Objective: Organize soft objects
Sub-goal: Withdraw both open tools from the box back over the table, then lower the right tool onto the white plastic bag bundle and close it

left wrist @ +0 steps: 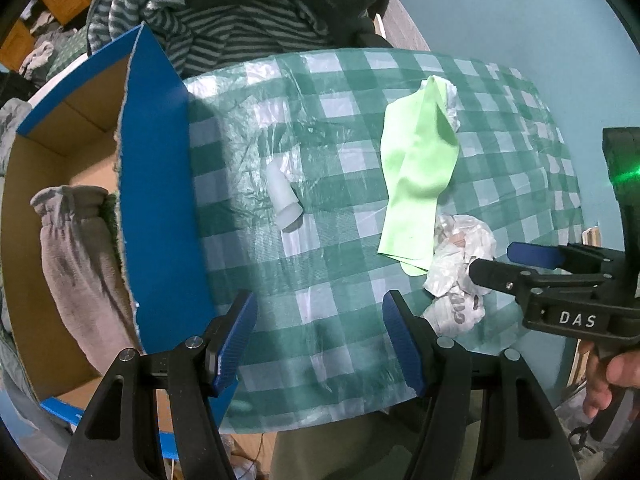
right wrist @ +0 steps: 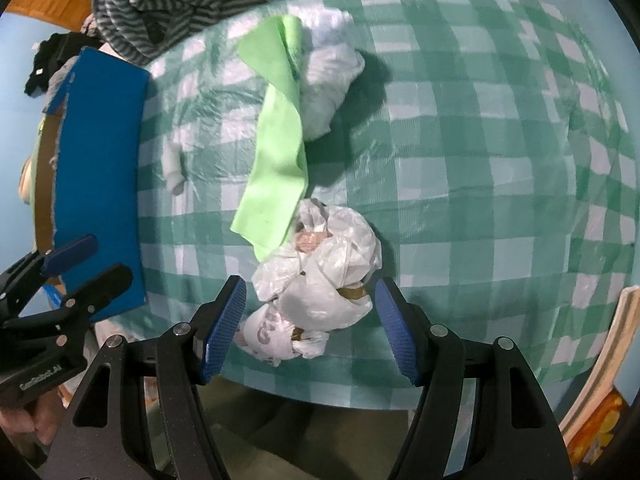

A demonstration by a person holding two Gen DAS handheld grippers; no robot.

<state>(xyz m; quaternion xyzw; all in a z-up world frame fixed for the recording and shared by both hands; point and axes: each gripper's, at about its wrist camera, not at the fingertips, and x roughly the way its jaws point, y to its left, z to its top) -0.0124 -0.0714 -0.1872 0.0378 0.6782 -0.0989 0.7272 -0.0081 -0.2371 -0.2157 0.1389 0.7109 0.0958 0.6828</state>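
A crumpled white plastic bag [right wrist: 320, 276] lies on the green checked tablecloth [right wrist: 480, 160]. My right gripper [right wrist: 310, 330] stands open over it, with a blue pad on either side of the bag. A light green cloth [right wrist: 276, 152] stretches from this bag to a second white bag [right wrist: 332, 80] farther back. A small white roll [left wrist: 284, 196] lies near the blue box [left wrist: 160, 200]. My left gripper [left wrist: 320, 344] is open above bare tablecloth beside the box, nothing between its fingers. In the left wrist view the right gripper [left wrist: 508, 264] reaches over the bag [left wrist: 460, 272].
Inside the blue cardboard box lies a grey-pink soft garment [left wrist: 72, 264]. Behind the table sits a pile of striped fabric [left wrist: 224, 20]. A hand [left wrist: 608, 384] grips the right tool. The table's near edge runs just under both grippers.
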